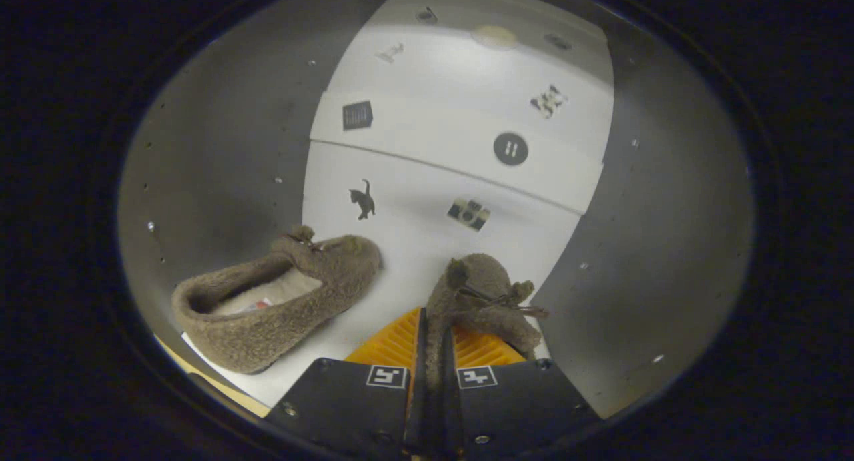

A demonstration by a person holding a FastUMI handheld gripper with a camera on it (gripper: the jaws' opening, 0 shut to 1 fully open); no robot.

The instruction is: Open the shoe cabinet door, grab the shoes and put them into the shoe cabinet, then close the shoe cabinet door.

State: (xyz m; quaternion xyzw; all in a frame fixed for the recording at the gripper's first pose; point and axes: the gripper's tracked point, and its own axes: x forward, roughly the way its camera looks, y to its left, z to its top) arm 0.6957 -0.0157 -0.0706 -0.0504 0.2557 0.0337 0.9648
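Inside the cabinet, a brown fuzzy slipper [280,301] lies on the white floor panel [400,247], left of my fingers, its opening facing me. A second matching slipper [480,294] is pinched by its edge between my two fingers, toe pointing away, with a small bow on its top. My gripper [434,354] is shut on this slipper's rim. The held slipper hangs just over the white panel, to the right of the first one.
Grey side walls [220,154] rise left and right of the white panel. The white surface carries several small stickers, among them a cat [362,199], a camera [468,213] and a round dark badge [510,149]. A seam [454,174] crosses the panel beyond the slippers.
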